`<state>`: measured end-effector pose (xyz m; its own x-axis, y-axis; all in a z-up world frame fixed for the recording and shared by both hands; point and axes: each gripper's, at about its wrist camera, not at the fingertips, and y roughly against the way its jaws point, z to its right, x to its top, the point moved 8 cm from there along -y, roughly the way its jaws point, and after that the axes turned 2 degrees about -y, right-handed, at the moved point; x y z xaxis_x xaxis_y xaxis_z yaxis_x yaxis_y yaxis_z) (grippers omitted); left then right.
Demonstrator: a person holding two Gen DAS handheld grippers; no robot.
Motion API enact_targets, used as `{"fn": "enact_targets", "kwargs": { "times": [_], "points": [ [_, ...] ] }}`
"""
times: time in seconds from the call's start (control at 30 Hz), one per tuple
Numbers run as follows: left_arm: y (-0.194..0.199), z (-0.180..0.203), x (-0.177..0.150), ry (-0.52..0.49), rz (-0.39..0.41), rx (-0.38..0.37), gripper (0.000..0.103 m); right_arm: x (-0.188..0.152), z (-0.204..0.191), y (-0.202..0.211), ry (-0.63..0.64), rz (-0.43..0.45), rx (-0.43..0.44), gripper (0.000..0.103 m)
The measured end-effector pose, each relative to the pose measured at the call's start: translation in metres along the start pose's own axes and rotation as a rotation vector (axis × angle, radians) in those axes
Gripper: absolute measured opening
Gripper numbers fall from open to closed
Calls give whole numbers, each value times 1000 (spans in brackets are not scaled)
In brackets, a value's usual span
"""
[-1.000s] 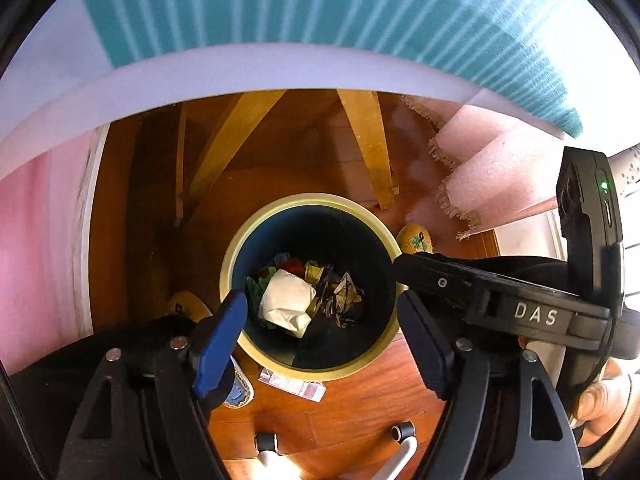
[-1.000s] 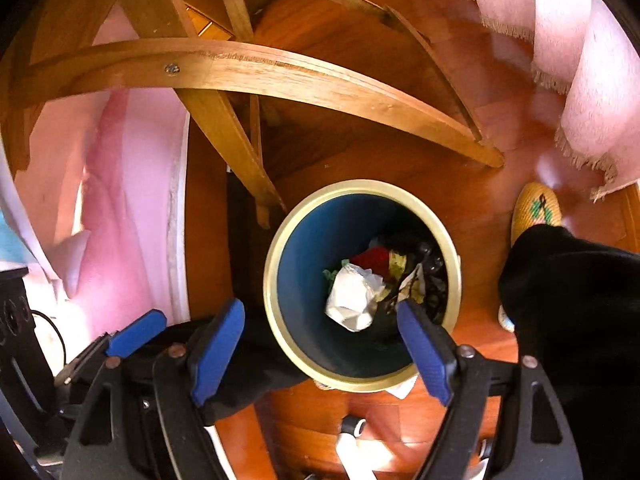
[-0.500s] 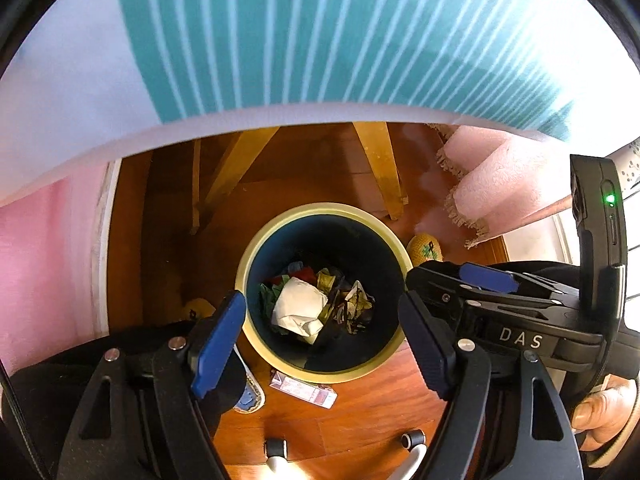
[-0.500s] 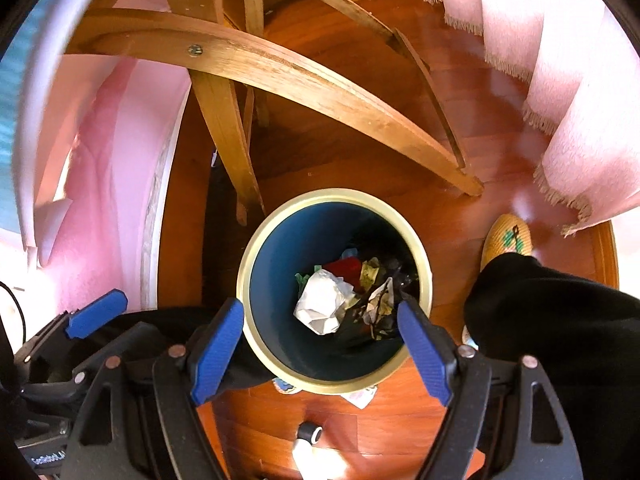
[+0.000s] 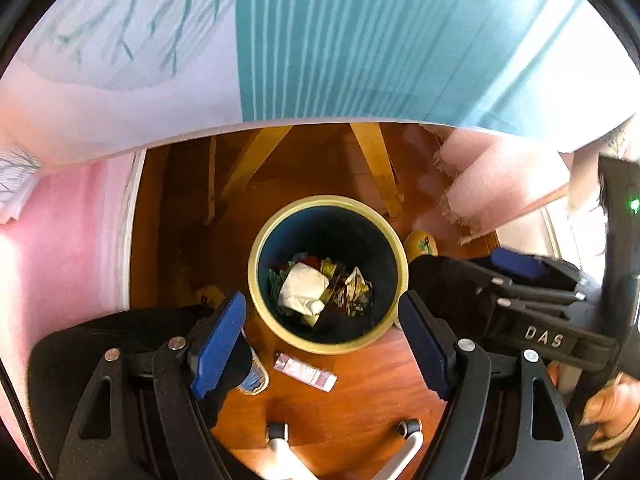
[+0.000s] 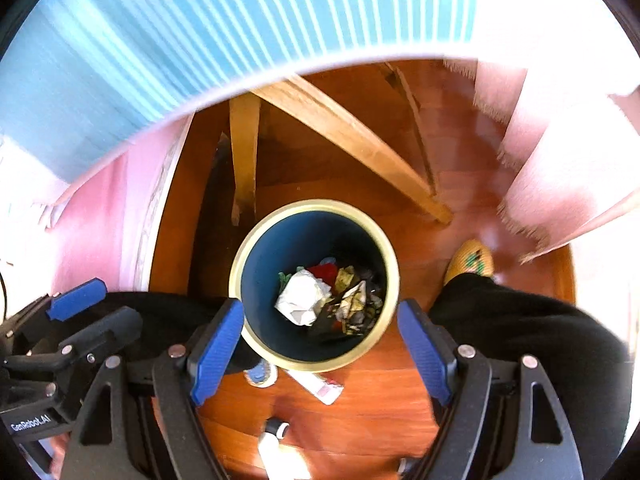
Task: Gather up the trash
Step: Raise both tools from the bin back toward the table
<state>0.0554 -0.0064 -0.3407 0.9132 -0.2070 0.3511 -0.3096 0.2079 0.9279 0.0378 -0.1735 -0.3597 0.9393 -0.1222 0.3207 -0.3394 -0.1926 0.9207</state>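
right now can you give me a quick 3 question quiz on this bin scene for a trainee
1. True or false: the left gripper and the right gripper both have their fingers open with nothing between them.
2. Where does the pink wrapper lie? A) inside the bin B) on the wood floor just outside the bin C) between the fingers
3. Fill in: the biggest pale item among the trash in the bin is a crumpled white ____.

Key: 1 true. 2 B. 3 paper.
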Motion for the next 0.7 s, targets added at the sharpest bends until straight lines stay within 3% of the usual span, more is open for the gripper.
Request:
{"fn": "enact_targets", "kwargs": {
  "times": [0.43,0.7],
  "points": [
    [97,15,35,-71,79,52,77,31,-24,99,157,64,-72,80],
    [178,23,67,-57,204,154,77,68,-43,193,97,195,28,80]
  ]
}}
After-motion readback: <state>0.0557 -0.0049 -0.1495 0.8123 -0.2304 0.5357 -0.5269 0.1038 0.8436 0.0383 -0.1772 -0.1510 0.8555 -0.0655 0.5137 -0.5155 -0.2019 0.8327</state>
